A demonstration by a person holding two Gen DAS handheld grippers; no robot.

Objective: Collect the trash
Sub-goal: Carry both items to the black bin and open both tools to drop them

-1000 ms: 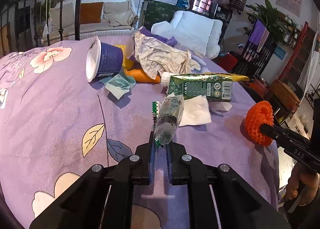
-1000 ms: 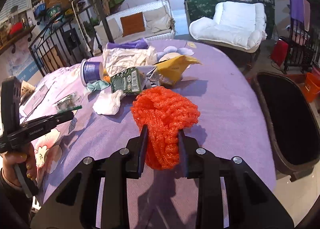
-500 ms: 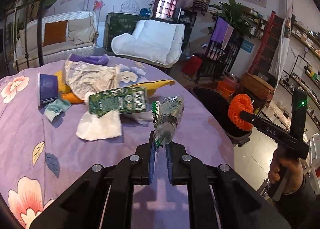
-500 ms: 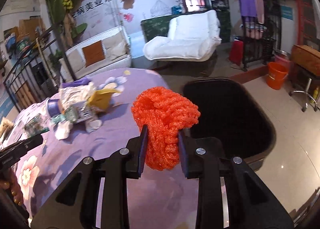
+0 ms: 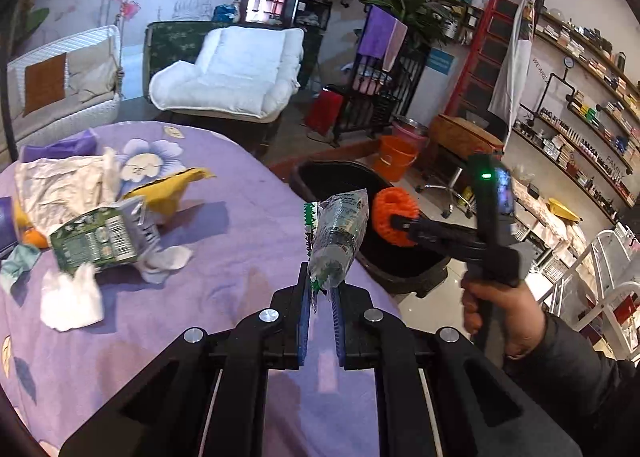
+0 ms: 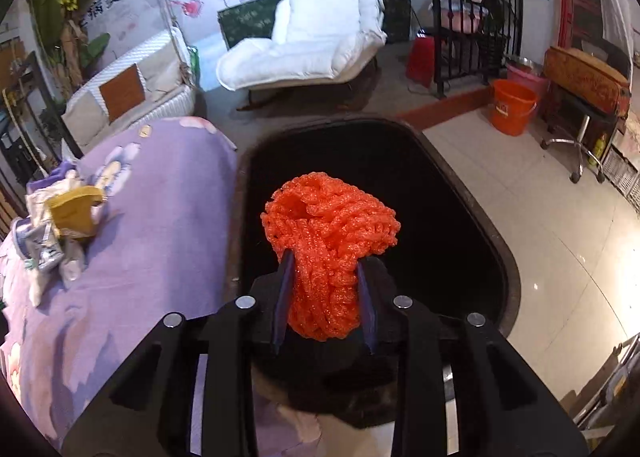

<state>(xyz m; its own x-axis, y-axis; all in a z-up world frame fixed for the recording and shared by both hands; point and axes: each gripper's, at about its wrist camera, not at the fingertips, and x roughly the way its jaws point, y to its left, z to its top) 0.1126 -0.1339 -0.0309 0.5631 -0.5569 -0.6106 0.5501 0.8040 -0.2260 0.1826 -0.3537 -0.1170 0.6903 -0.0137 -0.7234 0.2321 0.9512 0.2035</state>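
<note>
Trash still waiting sits at the left of the purple floral surface [image 5: 224,241]: crumpled paper [image 5: 60,181], a yellow wrapper [image 5: 172,189], a green carton [image 5: 100,237] and white tissues [image 5: 72,297], all heaped close together.

Further right, the left hand-held gripper [image 5: 320,297] is pressed nearly together, pinching the lower end of a crushed clear plastic bottle [image 5: 340,229] that sticks up and forward over the surface's edge, not yet above the black bin [image 5: 304,177]. Only a narrow bit of the bottle lies between the pads, so it could pivot or slip out on the way; let go where it is now, it would likely land on the surface or the floor rather than in the bin.

Right again, the right hand-held gripper [image 6: 324,297] pinches an orange foam net [image 6: 332,233] directly over the bin's dark mouth, its jaws slightly apart around the squashed foam. The person's hand [image 5: 500,313] grips its handle. The net is light and springy, and its mesh may catch on a pad when the jaws part, so it might hang rather than fall. The two tools are also close to one another above the rim [image 6: 480,193], so a knock between them could shake either piece loose.
</note>
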